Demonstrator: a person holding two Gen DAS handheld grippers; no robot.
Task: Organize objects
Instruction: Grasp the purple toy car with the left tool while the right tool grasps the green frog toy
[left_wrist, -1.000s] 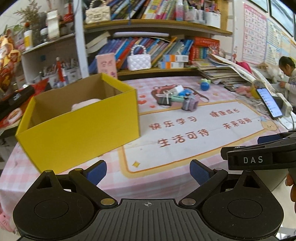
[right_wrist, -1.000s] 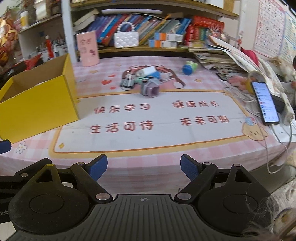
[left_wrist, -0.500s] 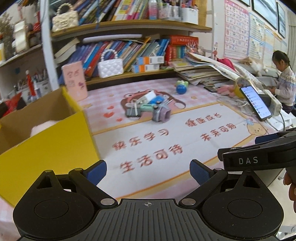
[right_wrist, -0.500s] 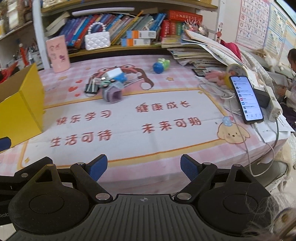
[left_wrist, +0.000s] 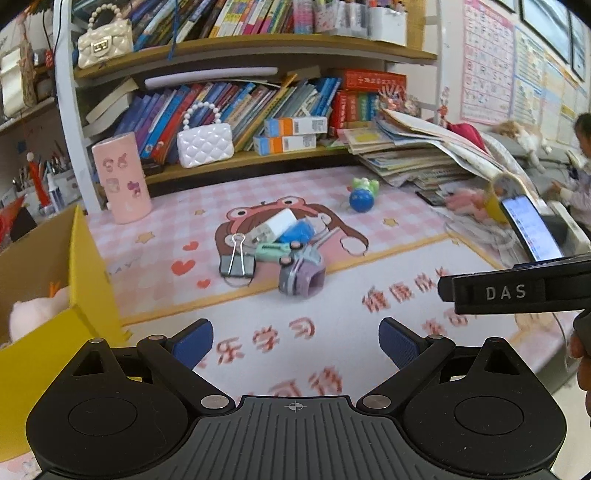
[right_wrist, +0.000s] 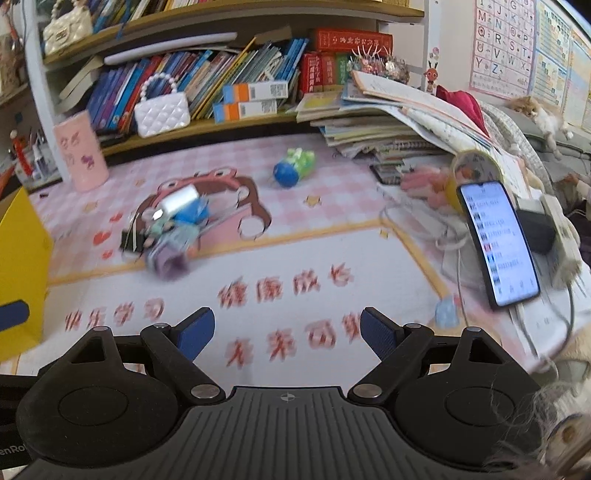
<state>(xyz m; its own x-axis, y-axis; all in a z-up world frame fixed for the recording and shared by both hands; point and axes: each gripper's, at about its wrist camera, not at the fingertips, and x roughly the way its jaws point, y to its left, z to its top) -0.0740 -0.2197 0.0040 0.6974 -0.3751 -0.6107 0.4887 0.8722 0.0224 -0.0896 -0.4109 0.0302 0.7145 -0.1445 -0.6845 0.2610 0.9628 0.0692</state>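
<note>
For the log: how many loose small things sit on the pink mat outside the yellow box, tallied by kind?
Binder clip: 1
White charger plug: 1
Blue block: 1
Mint stapler: 1
Purple tape dispenser: 1
Blue-and-green ball toy: 1
Pink cylinder cup: 1
Total: 7

Matt cardboard box (left_wrist: 92, 273), shiny metal binder clip (left_wrist: 236, 254).

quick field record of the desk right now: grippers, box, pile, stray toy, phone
left gripper: open, holding nothing, above the mat
right gripper: open, holding nothing
yellow box: at the left, open top, a pink soft toy inside
pile: binder clip, white block, blue item, purple item, touching one another on the frog print
blue and green toy: alone, behind the pile
phone: at the right, screen lit
</note>
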